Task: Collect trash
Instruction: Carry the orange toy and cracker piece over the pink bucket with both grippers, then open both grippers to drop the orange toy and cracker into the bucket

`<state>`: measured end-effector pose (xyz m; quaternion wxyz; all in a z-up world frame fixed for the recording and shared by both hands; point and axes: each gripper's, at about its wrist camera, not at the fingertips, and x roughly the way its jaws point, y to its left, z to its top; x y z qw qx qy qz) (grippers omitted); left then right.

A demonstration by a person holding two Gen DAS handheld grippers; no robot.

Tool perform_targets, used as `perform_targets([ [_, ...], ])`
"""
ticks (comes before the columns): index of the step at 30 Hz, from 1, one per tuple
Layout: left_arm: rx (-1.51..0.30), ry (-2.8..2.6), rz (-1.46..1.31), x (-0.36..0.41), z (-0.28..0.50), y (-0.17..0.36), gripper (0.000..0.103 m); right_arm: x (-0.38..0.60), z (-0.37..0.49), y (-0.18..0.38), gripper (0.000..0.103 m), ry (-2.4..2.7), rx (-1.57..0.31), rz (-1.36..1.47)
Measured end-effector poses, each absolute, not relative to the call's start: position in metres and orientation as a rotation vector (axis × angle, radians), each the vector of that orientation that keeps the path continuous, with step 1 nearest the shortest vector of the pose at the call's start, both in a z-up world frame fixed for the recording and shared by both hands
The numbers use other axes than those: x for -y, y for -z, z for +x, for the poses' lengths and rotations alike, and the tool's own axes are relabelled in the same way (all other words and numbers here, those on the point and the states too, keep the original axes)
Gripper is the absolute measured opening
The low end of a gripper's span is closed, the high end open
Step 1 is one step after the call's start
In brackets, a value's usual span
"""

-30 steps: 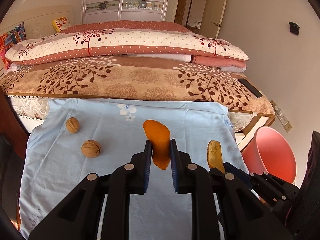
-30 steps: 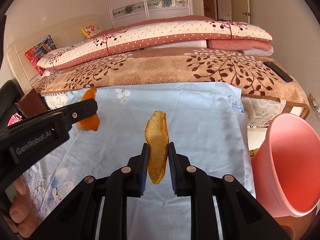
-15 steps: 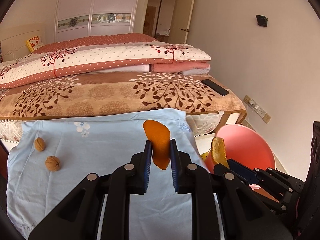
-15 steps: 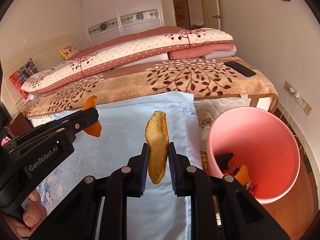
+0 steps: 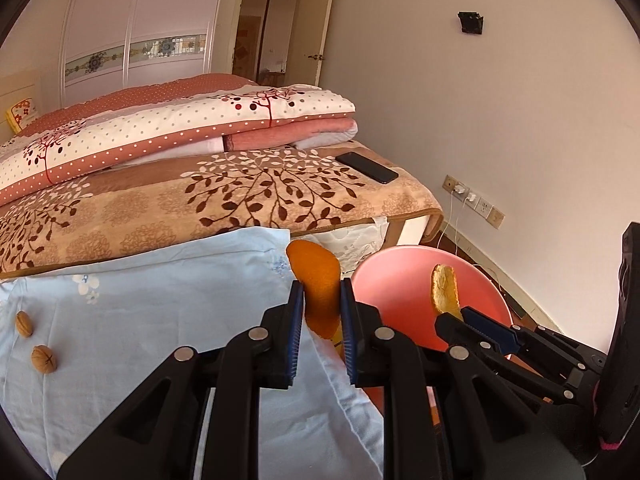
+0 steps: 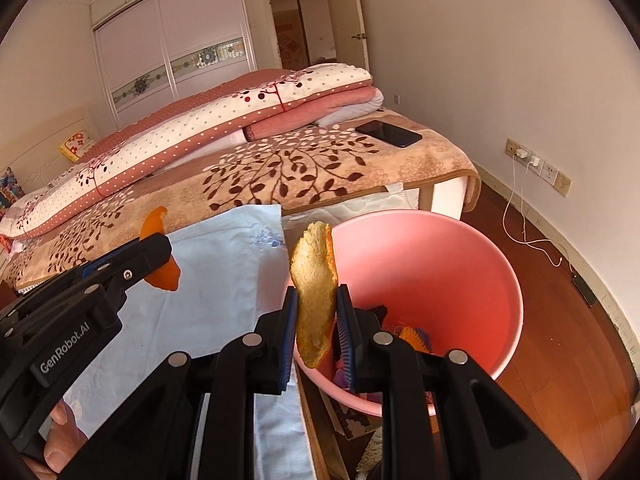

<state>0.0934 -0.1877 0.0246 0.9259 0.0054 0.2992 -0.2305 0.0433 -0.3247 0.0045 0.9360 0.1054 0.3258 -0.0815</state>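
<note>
Peel sits clamped in both tools: the left gripper (image 5: 320, 312) pinches an orange peel (image 5: 318, 280) upright between its jaws, its tip rising above them. Beside it, the right gripper (image 6: 316, 316) squeezes a pale peel (image 6: 315, 292), with the pink bin (image 6: 472, 248) just beyond its jaws.

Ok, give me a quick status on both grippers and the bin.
Left gripper shut on orange peel, beside the pink bin. Right gripper shut on pale peel, at the bin's near rim. Nothing blocking the opening.
</note>
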Motion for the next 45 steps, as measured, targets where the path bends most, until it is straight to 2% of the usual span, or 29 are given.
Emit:
perform_targets([
  [16,-0.649,0.603,0.094,0.256,0.101,0.001,0.018,0.380,0.043,0.020,0.019,0.274,-0.700,0.277],
  [30,-0.747,0.670,0.081,0.279,0.117,0.021,0.018,0.403,0.050,0.038,0.019,0.296,-0.729,0.318],
  [45,-0.762,0.695,0.103,0.298,0.116,0.023,0.027,0.413,0.051,0.045,0.019,0.301,-0.739,0.330],
])
